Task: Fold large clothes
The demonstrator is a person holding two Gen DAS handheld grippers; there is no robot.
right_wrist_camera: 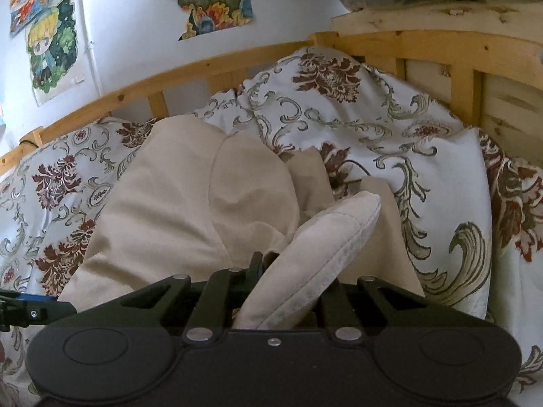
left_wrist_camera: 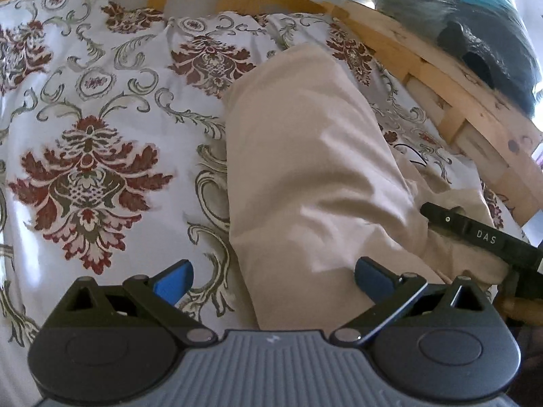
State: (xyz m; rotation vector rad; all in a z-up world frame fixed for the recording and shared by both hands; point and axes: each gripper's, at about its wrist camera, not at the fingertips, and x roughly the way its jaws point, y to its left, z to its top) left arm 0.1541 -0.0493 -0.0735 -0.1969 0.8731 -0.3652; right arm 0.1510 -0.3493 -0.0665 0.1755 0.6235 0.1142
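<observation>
A beige garment (left_wrist_camera: 305,156) lies lengthwise on the floral bedspread (left_wrist_camera: 85,156). My left gripper (left_wrist_camera: 273,279) hovers open over its near end, and the blue pads (left_wrist_camera: 173,281) stand wide apart without pressing the cloth. One black finger (left_wrist_camera: 475,234) of the right gripper reaches in at the garment's right edge. In the right wrist view my right gripper (right_wrist_camera: 295,271) is shut on a thick stitched edge (right_wrist_camera: 325,240) of the beige garment (right_wrist_camera: 176,203), which sticks up between the jaws. Part of the left gripper (right_wrist_camera: 30,308) shows at the left edge.
A wooden bed rail (right_wrist_camera: 135,88) runs along the far side and a wooden headboard (right_wrist_camera: 441,54) on the right. A bunched floral duvet (right_wrist_camera: 373,129) rises behind the garment, with a thin black cable (right_wrist_camera: 356,166) on it. A teal bundle (left_wrist_camera: 475,34) sits above the rail. Pictures (right_wrist_camera: 54,47) hang on the wall.
</observation>
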